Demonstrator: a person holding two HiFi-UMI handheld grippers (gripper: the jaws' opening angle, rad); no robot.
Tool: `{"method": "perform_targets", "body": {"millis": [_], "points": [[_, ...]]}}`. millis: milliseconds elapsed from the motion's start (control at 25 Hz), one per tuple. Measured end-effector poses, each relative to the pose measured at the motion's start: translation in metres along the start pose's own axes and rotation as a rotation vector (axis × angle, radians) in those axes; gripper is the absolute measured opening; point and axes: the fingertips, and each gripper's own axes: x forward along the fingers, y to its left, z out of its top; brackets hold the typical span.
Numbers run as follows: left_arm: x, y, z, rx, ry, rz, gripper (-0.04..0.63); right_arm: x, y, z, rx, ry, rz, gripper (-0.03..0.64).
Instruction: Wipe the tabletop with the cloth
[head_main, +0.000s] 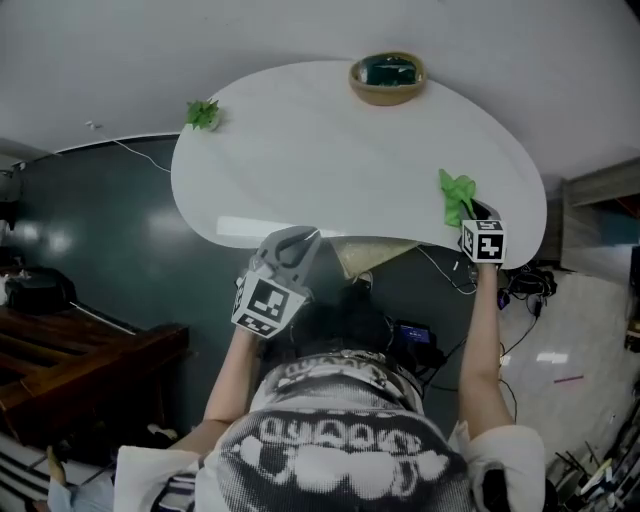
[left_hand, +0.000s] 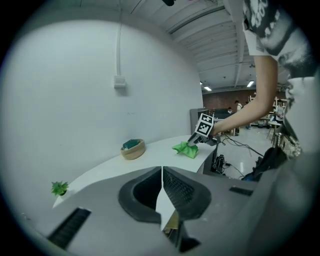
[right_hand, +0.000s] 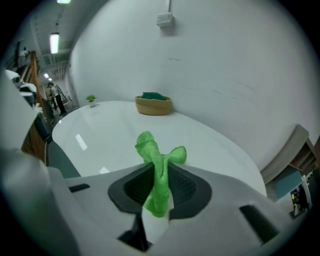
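I stand at a white rounded table (head_main: 300, 150) set against a plain white wall (head_main: 300, 25). A small box (left_hand: 118, 81) is mounted on that wall. The floor (head_main: 100, 220) is dark teal and glossy. Dark wooden furniture (head_main: 70, 360) stands at my left. Ceiling strip lights (left_hand: 250, 84) are lit.

White tabletop (head_main: 330, 160): smooth, glossy, reflecting lights. Green cloth (head_main: 457, 195): soft, fuzzy fabric. Tan basket (head_main: 387, 80) at tabletop's far edge: woven, matt.

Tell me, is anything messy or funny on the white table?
Nothing is spilled or broken. The green cloth is only scrunched up in the right gripper at the edge of the table; the basket and little plant stand upright.
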Motion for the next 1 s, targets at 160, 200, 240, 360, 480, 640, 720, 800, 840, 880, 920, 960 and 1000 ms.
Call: {"method": "perform_targets", "body": {"millis": [160, 200, 240, 360, 480, 640, 720, 800, 840, 880, 920, 960, 1000], "points": [[-0.051, 0.031, -0.039, -0.027, 0.025, 0.056, 0.008, 0.014, 0.104, 0.039, -0.063, -0.031, 0.105, 0.081], [-0.064, 0.038, -0.048, -0.033, 0.031, 0.068, 0.008, 0.018, 0.131, 0.049, -0.077, -0.041, 0.132, 0.081], [-0.076, 0.044, -0.057, -0.038, 0.036, 0.080, 0.008, 0.021, 0.159, 0.058, -0.093, -0.051, 0.159, 0.081], [-0.113, 0.059, -0.080, -0.056, 0.042, 0.118, 0.008, 0.026, 0.244, 0.084, -0.146, -0.082, 0.249, 0.081], [-0.144, 0.070, -0.098, -0.074, 0.046, 0.156, 0.008, 0.026, 0.328, 0.100, -0.197, -0.107, 0.344, 0.081], [-0.177, 0.078, -0.117, -0.097, 0.047, 0.190, 0.008, 0.022, 0.423, 0.099, -0.254, -0.107, 0.459, 0.081], [-0.191, 0.081, -0.126, -0.107, 0.049, 0.200, 0.008, 0.019, 0.457, 0.090, -0.283, -0.092, 0.499, 0.081], [-0.202, 0.082, -0.133, -0.115, 0.048, 0.208, 0.008, 0.018, 0.478, 0.079, -0.306, -0.070, 0.518, 0.081], [-0.207, 0.082, -0.136, -0.118, 0.047, 0.210, 0.008, 0.019, 0.483, 0.074, -0.313, -0.057, 0.519, 0.081], [-0.210, 0.082, -0.139, -0.122, 0.048, 0.210, 0.008, 0.021, 0.484, 0.068, -0.315, -0.045, 0.515, 0.081], [-0.212, 0.081, -0.142, -0.125, 0.050, 0.207, 0.008, 0.022, 0.483, 0.063, -0.315, -0.032, 0.508, 0.081], [-0.214, 0.079, -0.145, -0.127, 0.053, 0.204, 0.008, 0.023, 0.479, 0.057, -0.312, -0.019, 0.499, 0.081], [-0.214, 0.077, -0.146, -0.128, 0.054, 0.199, 0.008, 0.024, 0.472, 0.052, -0.307, -0.008, 0.488, 0.081]]}}
